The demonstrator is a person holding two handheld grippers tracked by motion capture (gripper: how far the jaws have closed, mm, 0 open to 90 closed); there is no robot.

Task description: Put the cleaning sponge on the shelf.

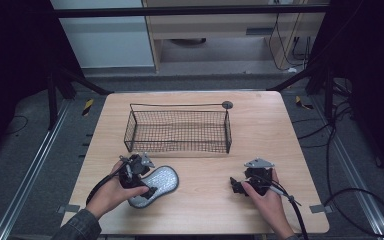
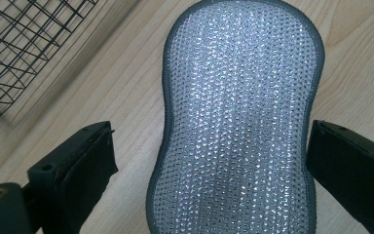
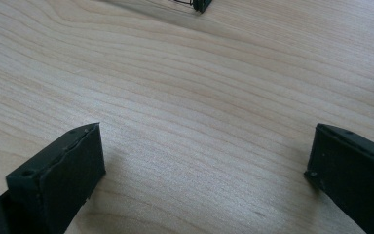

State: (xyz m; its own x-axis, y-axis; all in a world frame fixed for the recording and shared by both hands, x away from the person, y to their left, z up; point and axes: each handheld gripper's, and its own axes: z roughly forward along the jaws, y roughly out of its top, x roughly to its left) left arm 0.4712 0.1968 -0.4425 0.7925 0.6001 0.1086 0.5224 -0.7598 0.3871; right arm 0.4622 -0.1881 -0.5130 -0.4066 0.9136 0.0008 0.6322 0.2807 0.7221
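A silver, glittering scrub pad (image 1: 163,179) with a grey rim lies flat on the wooden table (image 1: 262,130), in front of the wire basket (image 1: 178,133). My left gripper (image 1: 147,189) hangs over the pad's near end. In the left gripper view the pad (image 2: 238,97) runs up between the two black jaws, and my left gripper (image 2: 212,129) is open around it: the left jaw stands apart from the rim, the right jaw very close to it. My right gripper (image 1: 236,185) rests at the front right, and in its own view my right gripper (image 3: 207,131) is open over bare wood.
The black wire basket (image 2: 14,48), with nothing in it, stands mid-table behind both hands; one corner (image 3: 200,5) shows at the top of the right gripper view. Cables trail from both grippers toward the front edge. Bare wood lies between the hands.
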